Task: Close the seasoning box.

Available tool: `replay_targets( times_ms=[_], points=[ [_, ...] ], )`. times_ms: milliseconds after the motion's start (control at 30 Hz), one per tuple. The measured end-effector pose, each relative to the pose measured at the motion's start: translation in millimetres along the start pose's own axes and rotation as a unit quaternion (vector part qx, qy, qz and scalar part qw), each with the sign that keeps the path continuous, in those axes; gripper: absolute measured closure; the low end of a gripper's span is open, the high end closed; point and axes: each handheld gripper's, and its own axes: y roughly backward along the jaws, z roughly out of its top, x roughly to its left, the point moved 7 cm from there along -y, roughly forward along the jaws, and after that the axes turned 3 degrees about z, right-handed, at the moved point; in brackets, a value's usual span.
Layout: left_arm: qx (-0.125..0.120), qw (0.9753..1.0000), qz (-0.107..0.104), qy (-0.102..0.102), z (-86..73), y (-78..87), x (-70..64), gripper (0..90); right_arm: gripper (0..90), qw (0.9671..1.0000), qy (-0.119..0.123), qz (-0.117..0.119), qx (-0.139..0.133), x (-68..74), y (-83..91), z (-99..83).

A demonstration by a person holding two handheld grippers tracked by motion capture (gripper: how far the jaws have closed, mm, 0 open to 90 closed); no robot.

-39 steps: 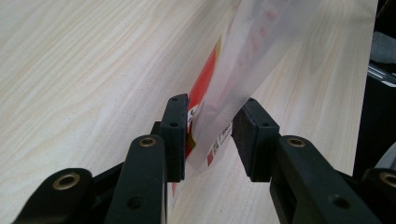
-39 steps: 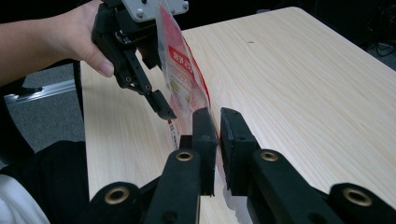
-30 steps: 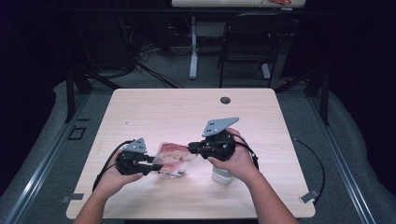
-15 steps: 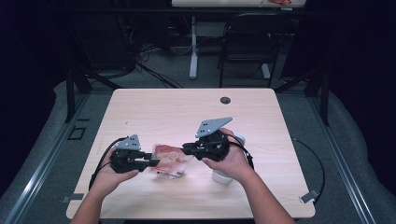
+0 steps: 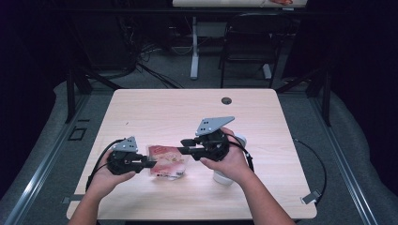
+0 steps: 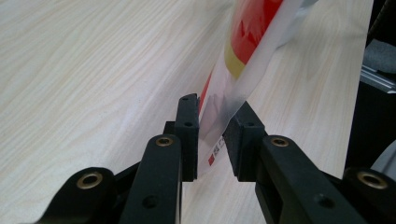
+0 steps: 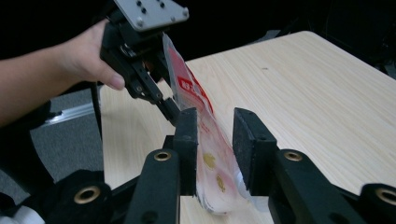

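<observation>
From the high view, the person is holding a flat red-and-white printed plastic packet (image 5: 166, 161) just above the near part of the pale wooden table (image 5: 155, 110), with the left gripper (image 5: 149, 163) meeting its left end and the right gripper (image 5: 183, 150) reaching over its right end; a white cylindrical cup (image 5: 224, 177) is standing just behind the right hand (image 5: 229, 161), mostly hidden by it. In the left gripper view, the jaws are sitting either side of the packet's clear sealed edge (image 6: 219, 123), which is touching the left jaw while a slim gap is showing toward the right one, so they are probably pinching lightly, though from this angle I cannot tell for sure. In the right gripper view, the jaws are standing apart, released, with the packet (image 7: 205, 154) running edge-on between them and the left gripper (image 7: 170, 109) holding its far end. To do this well, the right jaws should be closing squarely on the packet's edge while the left is keeping its end steady, so that the thin film is not buckling or slipping out sideways
</observation>
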Motion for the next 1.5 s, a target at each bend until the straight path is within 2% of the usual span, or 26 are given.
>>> replay_targets(
  times_ms=[133,433,533,867,1033,1200,1400,1500],
  points=[
    [-0.008,0.9999,-0.002,0.010,-2.4,3.8,1.4,75.4,65.7,0.9998,0.003,-0.010,-0.015,3.5,5.3,2.7],
    [-0.016,0.9997,-0.002,0.018,-7.3,11.5,4.7,72.0,60.6,0.9993,-0.011,-0.031,-0.020,1.1,15.4,-7.5],
    [-0.020,0.9994,0.001,0.027,-8.0,13.2,6.3,69.4,59.1,0.9986,-0.022,-0.041,-0.025,-1.0,19.2,-11.0],
    [-0.018,0.9991,0.011,0.038,-13.3,21.0,12.3,57.8,53.6,0.9970,-0.028,-0.062,-0.037,-5.4,30.2,-19.0],
    [-0.011,0.9992,0.018,0.035,-16.3,24.7,15.9,54.9,50.9,0.9947,-0.036,-0.085,-0.044,-10.8,32.0,-28.0],
    [-0.014,0.9988,0.021,0.042,-17.9,31.2,20.8,54.5,51.9,0.9927,-0.041,-0.108,-0.035,-15.2,31.0,-41.7],
    [-0.019,0.9986,0.024,0.044,-18.3,39.0,23.2,54.7,52.2,0.9898,-0.061,-0.125,-0.031,-17.6,30.4,-54.5],
    [-0.018,0.9986,0.026,0.043,-19.2,41.7,24.5,55.1,52.0,0.9886,-0.067,-0.128,-0.040,-18.2,33.3,-57.3]
  ],
)
